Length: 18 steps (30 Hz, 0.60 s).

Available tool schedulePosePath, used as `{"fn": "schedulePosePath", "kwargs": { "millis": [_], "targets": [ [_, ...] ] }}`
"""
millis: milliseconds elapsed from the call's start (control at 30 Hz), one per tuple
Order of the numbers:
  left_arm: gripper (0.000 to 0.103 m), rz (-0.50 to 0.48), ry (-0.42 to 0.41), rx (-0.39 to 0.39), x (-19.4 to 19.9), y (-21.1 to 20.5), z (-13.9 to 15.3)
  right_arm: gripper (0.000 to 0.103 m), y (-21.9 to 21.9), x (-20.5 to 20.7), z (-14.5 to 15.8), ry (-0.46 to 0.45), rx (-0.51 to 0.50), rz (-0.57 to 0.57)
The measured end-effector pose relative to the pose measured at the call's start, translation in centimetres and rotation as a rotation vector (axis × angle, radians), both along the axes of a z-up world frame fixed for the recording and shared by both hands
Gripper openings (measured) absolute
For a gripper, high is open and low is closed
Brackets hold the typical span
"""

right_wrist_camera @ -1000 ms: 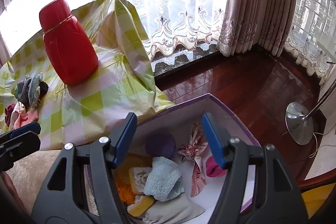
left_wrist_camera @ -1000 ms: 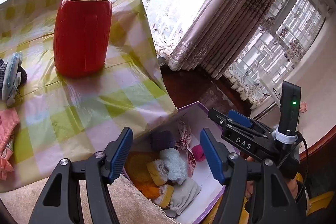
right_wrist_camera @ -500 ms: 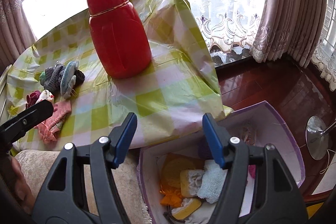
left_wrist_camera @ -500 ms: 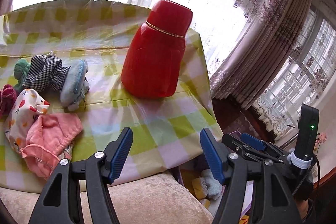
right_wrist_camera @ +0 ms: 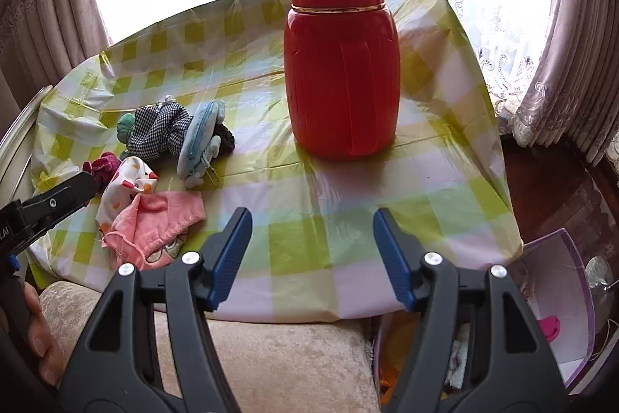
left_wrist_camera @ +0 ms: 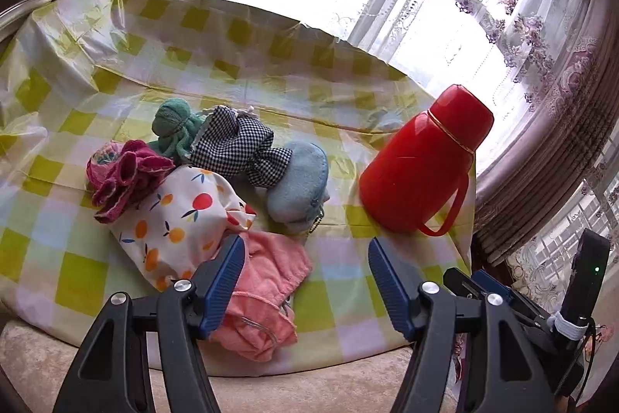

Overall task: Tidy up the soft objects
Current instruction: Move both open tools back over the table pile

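While some soft things seem already in the box (right_wrist_camera: 580,258), we see a pile (left_wrist_camera: 201,188) left; left gripper (left_wrist_camera: 305,277) and right gripper (right_wrist_camera: 311,250) spread, empty.

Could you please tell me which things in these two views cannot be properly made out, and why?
- Storage box, right wrist view: mostly cut off by the frame edge and hidden behind the right gripper.
- Pink cloth, left wrist view: partly covered by the left gripper finger.
- Dark item behind the blue plush, right wrist view: too hidden to identify.
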<state>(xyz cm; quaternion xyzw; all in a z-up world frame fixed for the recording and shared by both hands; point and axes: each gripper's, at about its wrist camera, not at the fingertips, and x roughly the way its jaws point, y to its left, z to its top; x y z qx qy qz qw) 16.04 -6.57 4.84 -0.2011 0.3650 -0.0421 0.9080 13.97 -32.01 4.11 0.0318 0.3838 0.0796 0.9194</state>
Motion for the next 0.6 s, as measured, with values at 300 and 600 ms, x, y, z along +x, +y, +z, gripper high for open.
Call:
{"fn": "schedulePosePath", "kwargs": {
  "millis": [300, 600],
  "targets": [
    [0.067, 0.167, 0.016, -0.015, 1.2, 7.7, -1.1, 0.077, 6.3, 2.1, 0.3, -0.065, 0.017, 0.057],
    [0.067, 0.237, 0.086, -0.088, 3.9, 12.9, -3.5, 0.078, 10.2, 5.6, -0.6, -0.054, 0.03, 0.088]
  ]
}}
